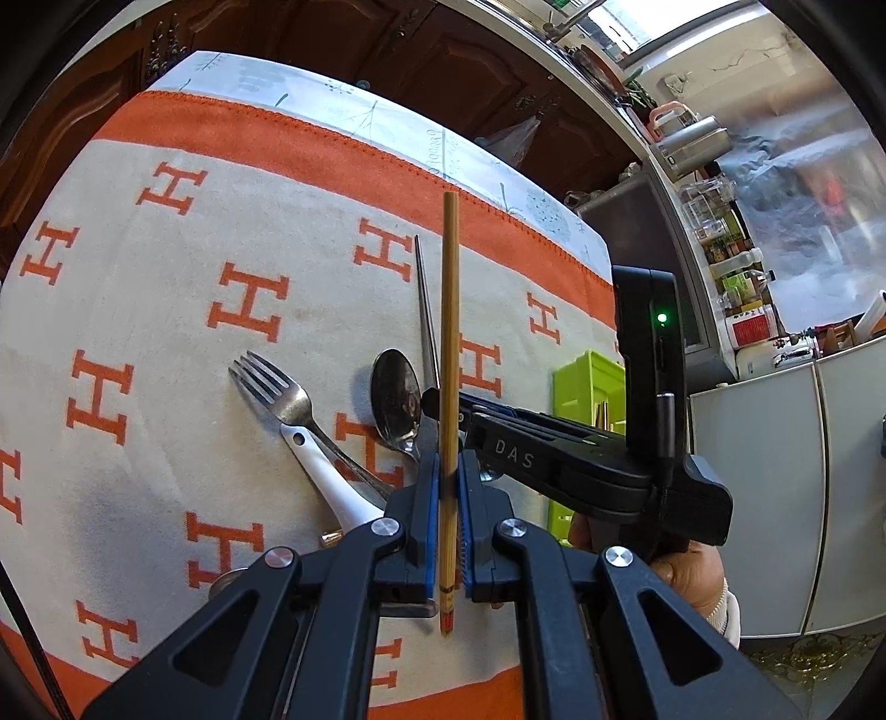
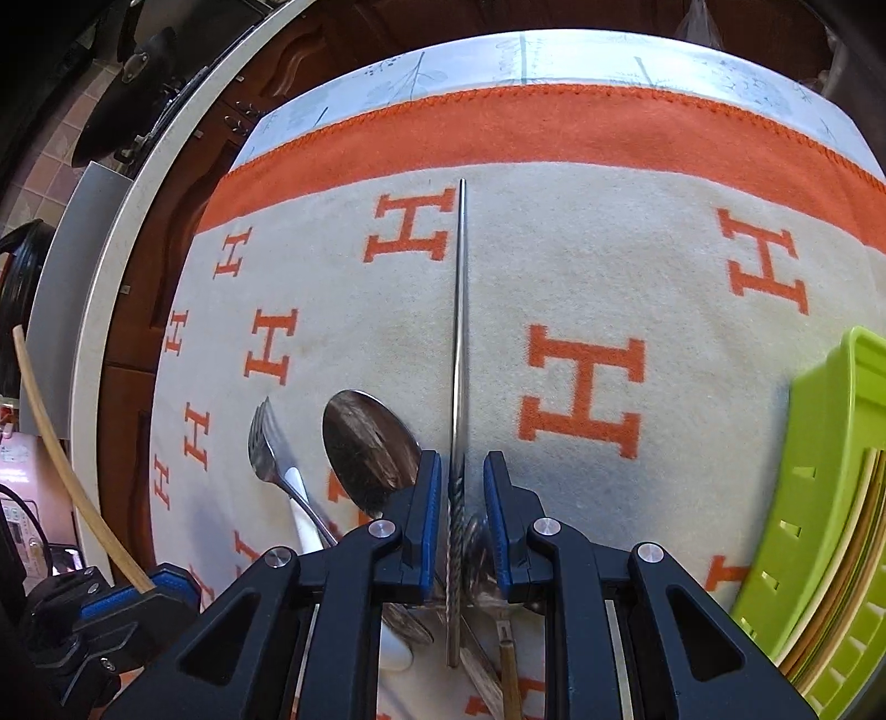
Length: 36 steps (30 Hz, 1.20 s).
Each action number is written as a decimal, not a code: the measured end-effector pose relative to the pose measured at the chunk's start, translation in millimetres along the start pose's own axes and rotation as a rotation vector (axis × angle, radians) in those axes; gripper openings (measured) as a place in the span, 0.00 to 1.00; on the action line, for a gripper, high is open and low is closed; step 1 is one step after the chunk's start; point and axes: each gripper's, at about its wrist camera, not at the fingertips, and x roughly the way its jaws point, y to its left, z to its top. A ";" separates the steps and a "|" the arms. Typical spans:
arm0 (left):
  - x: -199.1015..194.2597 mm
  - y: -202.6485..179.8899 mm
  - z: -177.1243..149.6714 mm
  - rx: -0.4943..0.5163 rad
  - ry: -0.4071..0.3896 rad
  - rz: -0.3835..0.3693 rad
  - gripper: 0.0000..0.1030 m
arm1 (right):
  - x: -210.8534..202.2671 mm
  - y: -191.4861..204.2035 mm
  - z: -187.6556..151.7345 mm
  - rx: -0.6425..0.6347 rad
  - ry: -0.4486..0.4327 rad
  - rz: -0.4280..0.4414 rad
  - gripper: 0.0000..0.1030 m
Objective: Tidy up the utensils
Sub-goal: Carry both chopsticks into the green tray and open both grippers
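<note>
Chopsticks come first as we sort: our left gripper (image 1: 449, 487) clamps a slender bamboo chopstick (image 1: 449, 332) lifted clear of the orange-lettered blanket (image 1: 166, 310), while our right gripper (image 2: 462, 487), jaws narrowly parted, straddles a steel chopstick (image 2: 459, 332) near the lime-green plastic basket (image 2: 819, 498).

Bright, even daylight on the blanket (image 1: 166, 343), soft shadows only. The window (image 1: 620, 22) at the left wrist view's top right blows out white. Glare streaks the spoon (image 2: 371, 448) bowl. Centres stay sharp; fisheye bends the table edge (image 2: 554, 55) hard, black vignette in every corner, far clutter smears.
</note>
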 end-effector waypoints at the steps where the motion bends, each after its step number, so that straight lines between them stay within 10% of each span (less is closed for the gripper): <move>1: 0.6 1.6 0.1 -0.002 0.001 -0.001 0.04 | 0.3 0.7 0.1 0.001 0.000 -0.001 0.09; 16: -26.7 -32.1 -20.7 0.116 -0.043 -0.052 0.04 | -62.4 -22.8 -40.2 0.059 -0.114 0.142 0.06; 25: -47.8 -100.7 -51.1 0.277 -0.013 -0.135 0.04 | -154.0 -66.7 -119.5 0.140 -0.292 0.218 0.06; 36: 32.6 -181.9 -56.2 0.371 0.127 -0.136 0.04 | -221.9 -169.4 -227.9 0.387 -0.494 0.183 0.06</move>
